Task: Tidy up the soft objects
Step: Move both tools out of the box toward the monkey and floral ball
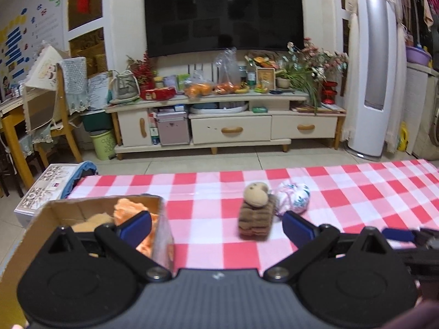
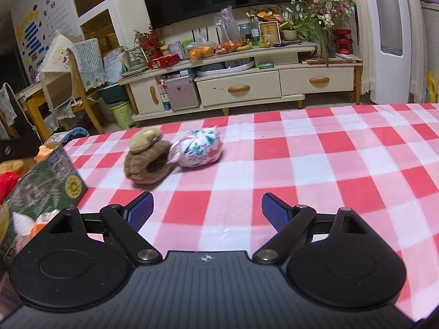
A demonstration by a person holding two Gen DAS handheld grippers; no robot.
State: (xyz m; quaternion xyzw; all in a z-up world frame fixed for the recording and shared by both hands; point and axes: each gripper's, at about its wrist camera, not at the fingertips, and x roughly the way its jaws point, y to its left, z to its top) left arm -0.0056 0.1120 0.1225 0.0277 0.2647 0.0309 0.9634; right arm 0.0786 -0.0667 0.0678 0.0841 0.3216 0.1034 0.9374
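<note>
Two soft things lie loose on the bench (image 2: 301, 148), which is spread with a red-and-white checked cloth: a brown plush monkey (image 2: 148, 160) and, touching its right side, a floral cloth bundle (image 2: 199, 148). From the left wrist view the monkey (image 1: 256, 209) stands upright with its pale head on top, and the bundle (image 1: 293, 197) sits just behind and to its right. The left claw (image 1: 216, 224) is spread wide with nothing between its blue pads; its left pad hangs over the open cardboard box (image 1: 82, 205), its right pad is near the bundle. The box stands at the left end of the bench and holds an orange soft item (image 1: 129, 209) and a tan one (image 1: 90, 222). The right claw (image 2: 207, 209) is also apart and empty, low over the cloth, with the monkey and bundle ahead and to its left, not touching either. In the right wrist view the box's printed green side (image 2: 46, 189) shows at the left edge, with something red (image 2: 9, 182) inside. Beyond the bench are a TV cabinet (image 1: 230, 128) and a dark screen (image 1: 223, 13).
</note>
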